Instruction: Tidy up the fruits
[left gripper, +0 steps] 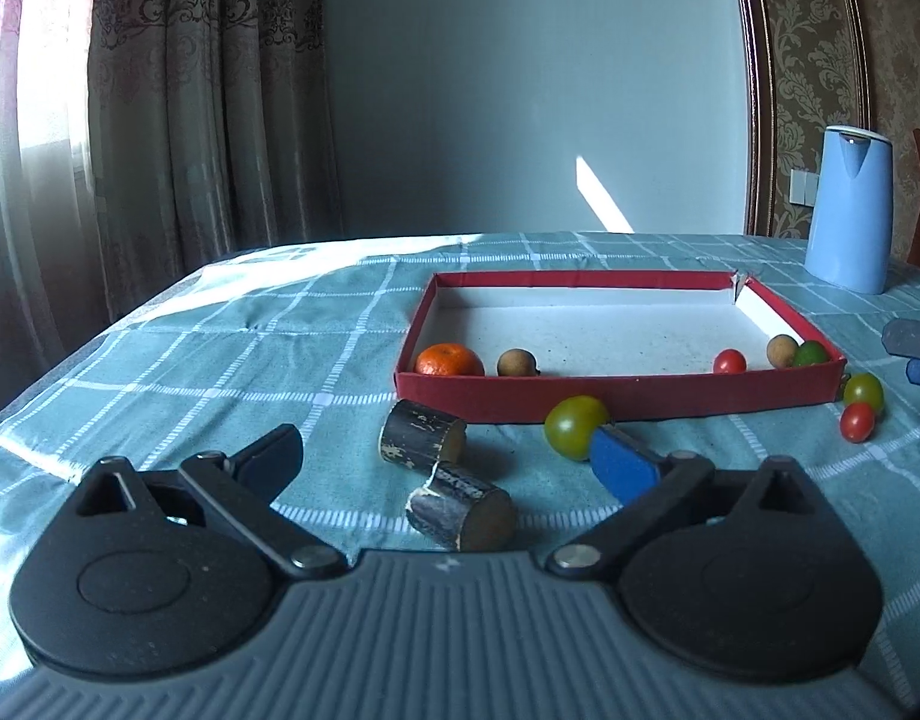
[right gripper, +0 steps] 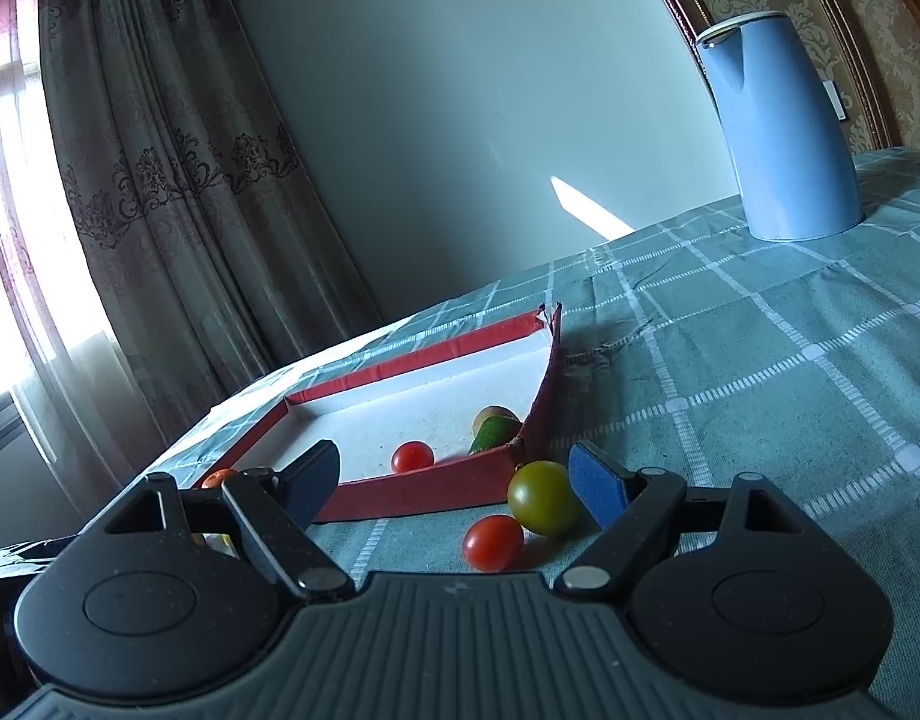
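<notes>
A red-walled tray (left gripper: 616, 399) lies on the checked tablecloth; it holds a mandarin (left gripper: 449, 359), a longan (left gripper: 515, 362), a red tomato (left gripper: 729, 361), another longan (left gripper: 781, 350) and a green fruit (left gripper: 812, 353). In front of it lie two sugarcane pieces (left gripper: 422, 437) (left gripper: 460, 513), a green tomato (left gripper: 575, 426), a second green tomato (left gripper: 863, 391) and a small red tomato (left gripper: 857, 421). My left gripper (left gripper: 447, 462) is open and empty, the sugarcane between its fingers. My right gripper (right gripper: 460, 483) is open, a red tomato (right gripper: 493, 543) and green tomato (right gripper: 542, 497) between its fingers by the tray corner (right gripper: 514, 450).
A blue kettle (left gripper: 850, 210) stands at the table's back right, also in the right wrist view (right gripper: 781, 132). Curtains hang at the left behind the table edge. The right gripper's fingers (left gripper: 913, 339) show at the left wrist view's right edge.
</notes>
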